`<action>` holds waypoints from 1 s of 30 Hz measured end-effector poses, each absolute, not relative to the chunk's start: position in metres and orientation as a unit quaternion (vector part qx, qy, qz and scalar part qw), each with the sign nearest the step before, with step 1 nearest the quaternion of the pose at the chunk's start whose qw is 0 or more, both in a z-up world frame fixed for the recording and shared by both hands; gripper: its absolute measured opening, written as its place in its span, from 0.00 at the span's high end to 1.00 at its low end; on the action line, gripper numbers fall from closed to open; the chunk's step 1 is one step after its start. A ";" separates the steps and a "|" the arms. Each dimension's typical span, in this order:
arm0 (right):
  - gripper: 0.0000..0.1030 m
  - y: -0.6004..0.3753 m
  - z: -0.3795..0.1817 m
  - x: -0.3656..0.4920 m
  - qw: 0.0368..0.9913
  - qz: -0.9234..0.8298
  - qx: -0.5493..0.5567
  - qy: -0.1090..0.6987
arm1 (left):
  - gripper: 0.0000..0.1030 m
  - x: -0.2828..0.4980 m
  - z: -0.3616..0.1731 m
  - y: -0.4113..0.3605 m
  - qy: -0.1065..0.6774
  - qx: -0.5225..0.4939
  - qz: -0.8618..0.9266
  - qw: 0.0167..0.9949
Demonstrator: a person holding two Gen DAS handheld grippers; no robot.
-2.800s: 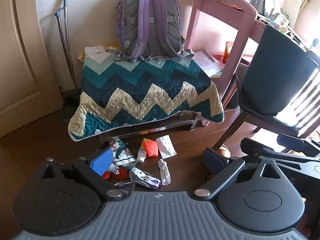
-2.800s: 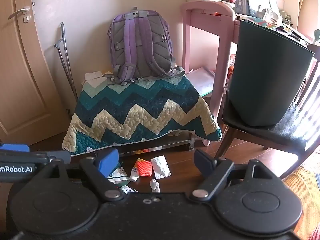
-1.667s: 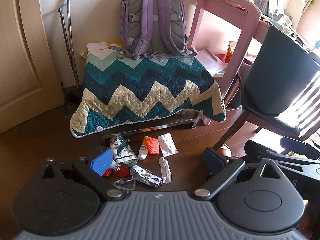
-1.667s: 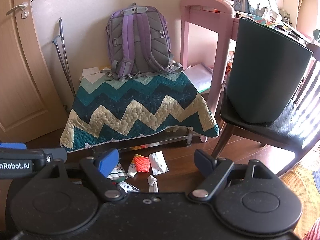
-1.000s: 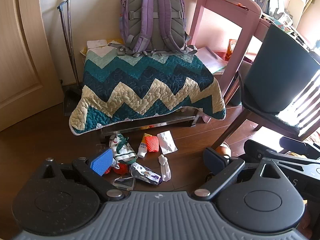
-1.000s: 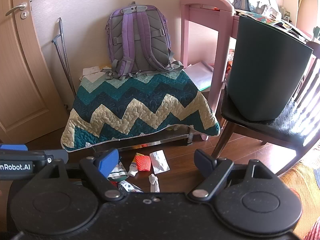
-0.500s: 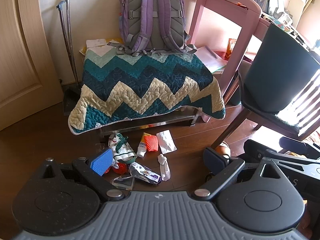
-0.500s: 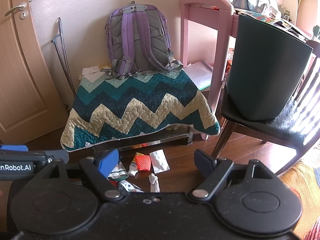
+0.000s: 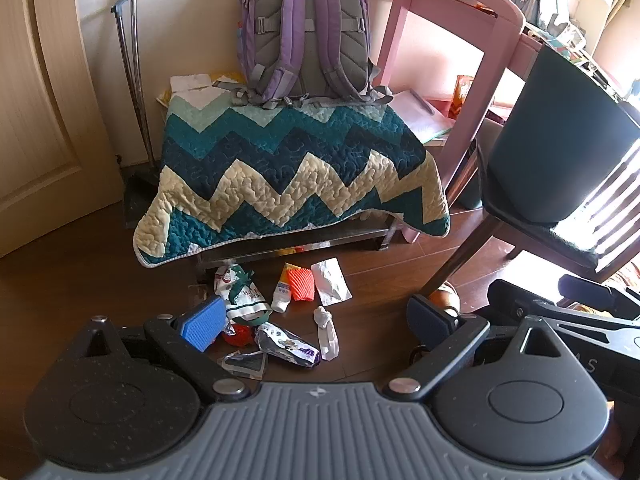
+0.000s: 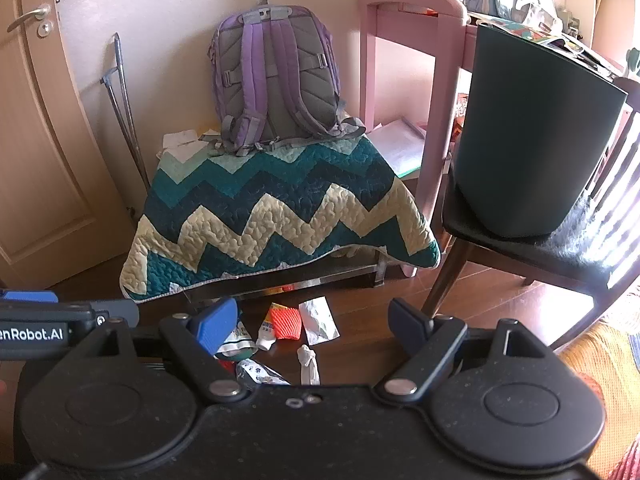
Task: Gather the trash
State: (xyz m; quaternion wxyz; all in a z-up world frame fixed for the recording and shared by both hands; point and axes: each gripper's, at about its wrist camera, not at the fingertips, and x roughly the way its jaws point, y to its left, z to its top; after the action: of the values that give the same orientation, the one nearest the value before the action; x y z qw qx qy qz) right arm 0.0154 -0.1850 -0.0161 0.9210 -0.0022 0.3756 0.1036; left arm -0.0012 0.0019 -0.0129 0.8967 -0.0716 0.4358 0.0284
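Several pieces of trash lie on the dark wood floor in front of a low bench: an orange foam net (image 9: 301, 283) (image 10: 285, 322), a silver wrapper (image 9: 330, 282) (image 10: 319, 320), a green and white packet (image 9: 242, 295), a small white tube (image 9: 281, 297), a knotted white scrap (image 9: 326, 332) (image 10: 308, 364), a purple snack bag (image 9: 289, 345) and a red piece (image 9: 238, 335). My left gripper (image 9: 314, 322) hangs open above the pile, holding nothing. My right gripper (image 10: 312, 322) is open too, a little farther back. A dark bin (image 9: 556, 140) (image 10: 532, 136) stands on a chair.
A zigzag quilt (image 9: 288, 184) covers the bench, with a purple backpack (image 9: 306, 32) on top against the wall. A pink desk (image 9: 448, 40) stands to the right, the wooden chair (image 10: 520, 252) beside it. A door (image 10: 36, 140) and a metal-handled dustpan (image 9: 134, 128) are at the left.
Both grippers have drifted slightly, so the scene sits a bit differently in view. Their fingers stay open and the trash has not moved.
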 end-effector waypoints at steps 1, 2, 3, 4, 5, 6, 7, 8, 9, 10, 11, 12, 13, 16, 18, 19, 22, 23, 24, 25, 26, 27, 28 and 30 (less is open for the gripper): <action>0.20 -0.185 -0.018 0.016 0.920 0.104 -0.003 0.378 | 0.05 -0.001 -0.014 0.001 0.436 -0.072 0.029 0.896; 0.20 -0.184 -0.020 0.016 0.919 0.104 -0.003 0.379 | 0.05 0.000 -0.016 0.000 0.437 -0.073 0.029 0.896; 0.20 -0.183 -0.022 0.018 0.919 0.104 -0.004 0.381 | 0.05 0.001 -0.018 0.000 0.438 -0.075 0.029 0.895; 0.20 -0.182 -0.025 0.022 0.917 0.104 -0.005 0.384 | 0.05 0.004 -0.020 0.002 0.440 -0.077 0.031 0.894; 0.20 -0.181 -0.027 0.025 0.916 0.105 -0.006 0.387 | 0.05 0.008 -0.022 0.004 0.442 -0.080 0.032 0.893; 0.20 -0.180 -0.030 0.028 0.915 0.105 -0.008 0.390 | 0.05 0.011 -0.024 0.007 0.444 -0.084 0.034 0.892; 0.20 -0.178 -0.033 0.032 0.913 0.105 -0.009 0.394 | 0.05 0.015 -0.027 0.010 0.445 -0.089 0.034 0.890; 0.20 -0.176 -0.035 0.036 0.911 0.105 -0.011 0.399 | 0.05 0.019 -0.029 0.015 0.448 -0.094 0.035 0.889; 0.20 -0.174 -0.037 0.042 0.909 0.105 -0.012 0.404 | 0.05 0.023 -0.033 0.019 0.449 -0.098 0.039 0.887; 0.20 -0.172 -0.039 0.047 0.907 0.106 -0.013 0.408 | 0.05 0.030 -0.036 0.026 0.450 -0.104 0.043 0.886; 0.20 -0.170 -0.041 0.053 0.905 0.108 -0.015 0.412 | 0.05 0.036 -0.039 0.033 0.451 -0.108 0.046 0.885; 0.20 -0.167 -0.044 0.060 0.903 0.109 -0.017 0.415 | 0.05 0.042 -0.043 0.039 0.450 -0.107 0.048 0.885; 0.20 -0.164 -0.047 0.066 0.902 0.110 -0.018 0.416 | 0.05 0.048 -0.046 0.045 0.447 -0.103 0.054 0.887; 0.20 -0.158 -0.055 0.090 0.899 0.129 -0.017 0.419 | 0.05 0.066 -0.056 0.073 0.429 -0.098 0.070 0.895; 0.20 -0.151 -0.065 0.109 0.892 0.141 -0.016 0.429 | 0.05 0.081 -0.062 0.096 0.418 -0.097 0.081 0.899; 0.20 -0.147 -0.071 0.118 0.889 0.147 -0.016 0.433 | 0.05 0.088 -0.066 0.108 0.415 -0.097 0.091 0.900; 0.20 -0.135 -0.090 0.143 0.875 0.170 -0.024 0.453 | 0.05 0.111 -0.080 0.142 0.415 -0.096 0.128 0.896; 0.20 -0.129 -0.097 0.152 0.871 0.178 -0.026 0.457 | 0.05 0.118 -0.087 0.154 0.417 -0.099 0.133 0.894; 0.20 -0.124 -0.104 0.161 0.868 0.184 -0.028 0.460 | 0.05 0.126 -0.093 0.166 0.419 -0.100 0.137 0.892; 0.20 -0.119 -0.110 0.169 0.867 0.189 -0.031 0.459 | 0.05 0.133 -0.099 0.176 0.419 -0.098 0.143 0.891; 0.20 -0.113 -0.117 0.177 0.868 0.192 -0.037 0.457 | 0.05 0.140 -0.105 0.186 0.417 -0.093 0.144 0.893; 0.20 -0.109 -0.123 0.184 0.868 0.194 -0.042 0.454 | 0.05 0.145 -0.111 0.194 0.415 -0.086 0.143 0.895; 0.20 -0.105 -0.131 0.192 0.867 0.197 -0.047 0.455 | 0.05 0.151 -0.117 0.201 0.415 -0.080 0.140 0.895; 0.20 -0.097 -0.148 0.209 0.860 0.211 -0.046 0.463 | 0.05 0.164 -0.133 0.217 0.415 -0.075 0.122 0.898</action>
State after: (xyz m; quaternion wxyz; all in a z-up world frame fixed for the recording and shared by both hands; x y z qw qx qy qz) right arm 0.2088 -0.0967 -0.1482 0.8598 -0.0461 0.4625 0.2114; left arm 0.1642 0.2171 -0.1326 0.8984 -0.0746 0.4152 0.1218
